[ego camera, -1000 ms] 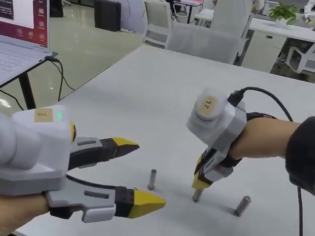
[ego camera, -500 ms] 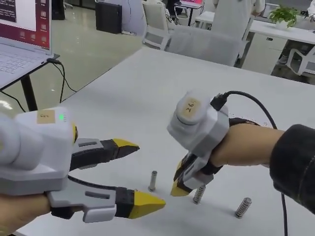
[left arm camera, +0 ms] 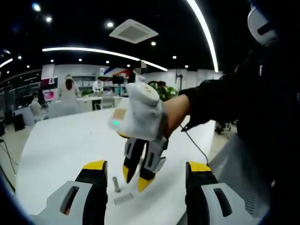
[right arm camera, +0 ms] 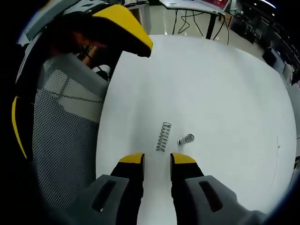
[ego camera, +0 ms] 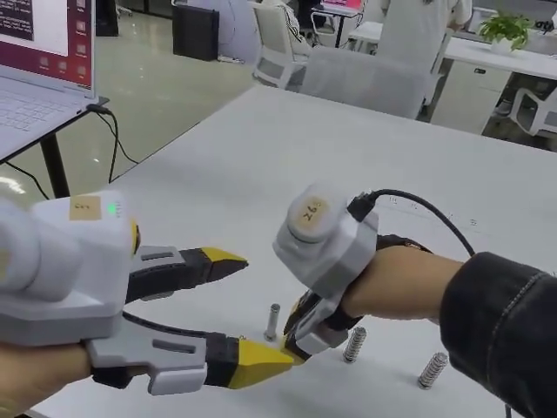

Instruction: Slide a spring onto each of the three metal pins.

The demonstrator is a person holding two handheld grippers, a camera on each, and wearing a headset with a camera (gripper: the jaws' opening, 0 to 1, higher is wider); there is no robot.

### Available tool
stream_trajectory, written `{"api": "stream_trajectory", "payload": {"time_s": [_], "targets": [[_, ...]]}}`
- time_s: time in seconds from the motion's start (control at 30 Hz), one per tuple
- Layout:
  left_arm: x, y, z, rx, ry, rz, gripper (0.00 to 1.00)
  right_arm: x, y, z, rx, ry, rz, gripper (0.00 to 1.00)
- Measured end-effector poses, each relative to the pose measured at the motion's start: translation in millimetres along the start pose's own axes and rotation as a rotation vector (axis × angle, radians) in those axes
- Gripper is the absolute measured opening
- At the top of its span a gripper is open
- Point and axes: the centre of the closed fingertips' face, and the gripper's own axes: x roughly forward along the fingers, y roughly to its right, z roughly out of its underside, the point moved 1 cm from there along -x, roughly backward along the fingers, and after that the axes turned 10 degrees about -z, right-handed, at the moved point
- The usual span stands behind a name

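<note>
"What's the right tool (ego camera: 296, 345) up to?"

"It points down at the bench (ego camera: 261, 174), its tips just beside the bare pin (ego camera: 273, 319). The jaws stand a little apart with nothing between them."

"And the spring for that pin?"

"The loose spring (right arm camera: 163, 136) lies flat on the bench, just beside the pin and ahead of the right tool's tips."

"The left tool (ego camera: 265, 306)?"

"Spread wide and empty, low over the bench near the pin."

"The other springs?"

"A standing spring (ego camera: 354, 344) is upright near the right tool, and a second standing spring (ego camera: 432, 369) is further right. I can't make out pins inside them."
</note>
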Motion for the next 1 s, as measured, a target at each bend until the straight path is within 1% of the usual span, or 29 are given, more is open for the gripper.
{"api": "stream_trajectory", "payload": {"time_s": [0.07,0.2,0.33,0.53,0.67,0.7,0.77,0.8,0.83,0.87,0.93,1.0], "targets": [[0.2,0.1,0.1,0.001,0.000,0.000,0.63,3.7,1.1,-0.8,0.003,0.002,0.001,0.19],[0.3,-0.3,0.1,0.000,-0.001,0.000,0.63,12.6,-1.8,-1.9,0.009,-0.002,-0.010,0.18],[0.6,-0.2,0.4,-0.001,-0.003,0.000,0.63,22.8,-0.3,-2.3,0.012,-0.012,-0.003,0.17],[0.4,-0.4,0.4,-0.003,-0.004,-0.001,0.63,31.7,12.2,1.3,0.046,-0.019,0.047,0.17],[0.1,-1.5,-0.1,-0.004,-0.002,-0.004,0.62,36.6,13.8,4.0,0.067,-0.015,0.049,0.16],[0.0,-1.7,-0.2,-0.005,-0.002,-0.004,0.62,37.9,13.4,5.4,0.068,-0.020,0.048,0.14],[-0.1,-1.9,-0.3,-0.006,-0.002,-0.005,0.62,41.8,13.3,11.3,0.058,-0.049,0.053,0.13],[-0.2,-2.1,-0.2,-0.005,-0.002,-0.005,0.62,41.2,17.3,9.9,0.048,-0.034,0.091,0.11],[-0.2,-2.2,-0.3,-0.005,-0.003,-0.006,0.62,40.5,13.4,11.9,0.035,-0.049,0.065,0.08],[-0.2,-2.3,-0.5,-0.005,-0.002,-0.006,0.62,40.5,14.0,13.0,0.044,-0.047,0.072,0.08],[-0.2,-2.3,-0.6,-0.006,-0.002,-0.006,0.62,40.8,14.5,13.7,0.026,-0.048,0.070,0.08],[-0.3,-2.6,-0.2,-0.004,-0.004,-0.007,0.62,40.7,15.4,13.2,0.028,-0.043,0.071,0.07]]}}
